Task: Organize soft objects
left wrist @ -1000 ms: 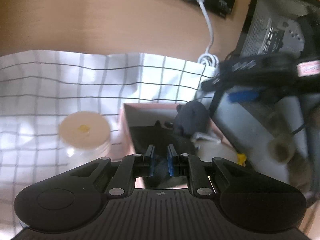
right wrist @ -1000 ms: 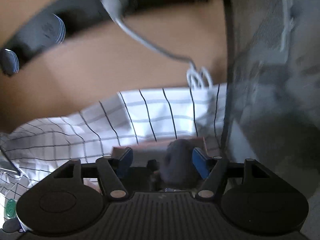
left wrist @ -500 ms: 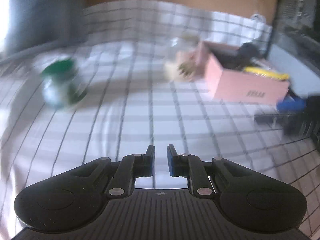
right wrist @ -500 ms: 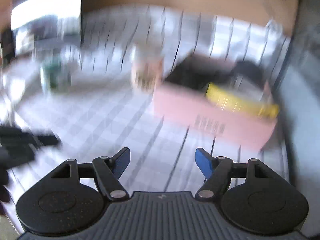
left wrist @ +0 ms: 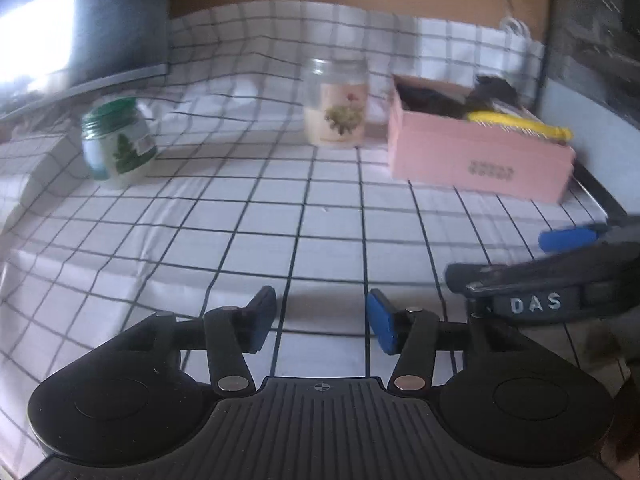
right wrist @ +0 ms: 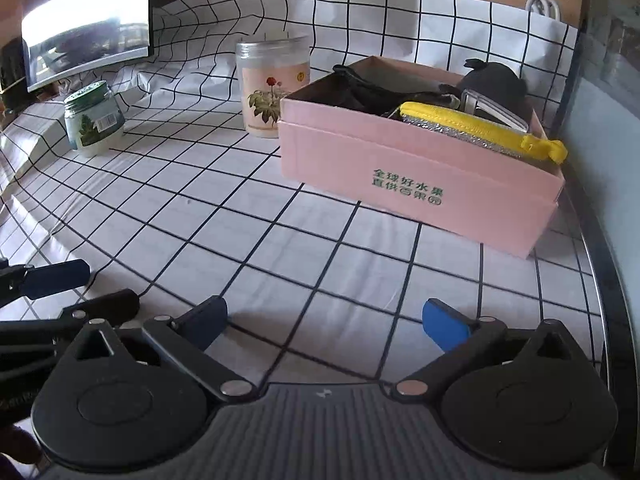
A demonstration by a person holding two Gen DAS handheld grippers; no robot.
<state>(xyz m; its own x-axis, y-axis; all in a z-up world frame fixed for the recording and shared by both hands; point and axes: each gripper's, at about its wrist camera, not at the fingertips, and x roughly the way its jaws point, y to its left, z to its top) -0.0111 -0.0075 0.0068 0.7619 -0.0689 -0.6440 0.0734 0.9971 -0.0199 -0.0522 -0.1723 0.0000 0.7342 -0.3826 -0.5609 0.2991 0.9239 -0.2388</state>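
On the checked cloth (right wrist: 248,216) a pink box (right wrist: 416,176) stood near the right edge, green Chinese characters printed on its front wall; the small print could not be read surely. Inside it lay the soft things: a yellow zip pouch (right wrist: 480,130), a dark round pouch (right wrist: 494,80) and black fabric (right wrist: 360,88). Beside the box stood a tall jar (right wrist: 274,88) with a flower label, and further left a green-lidded jar (right wrist: 93,120) with a plant label. The left gripper (left wrist: 320,320) hung over bare cloth, jaws just opened and apart, nothing between them. The right gripper (right wrist: 324,322) had spread wide, empty too; its arm bore the letters "DAS" in the left view.
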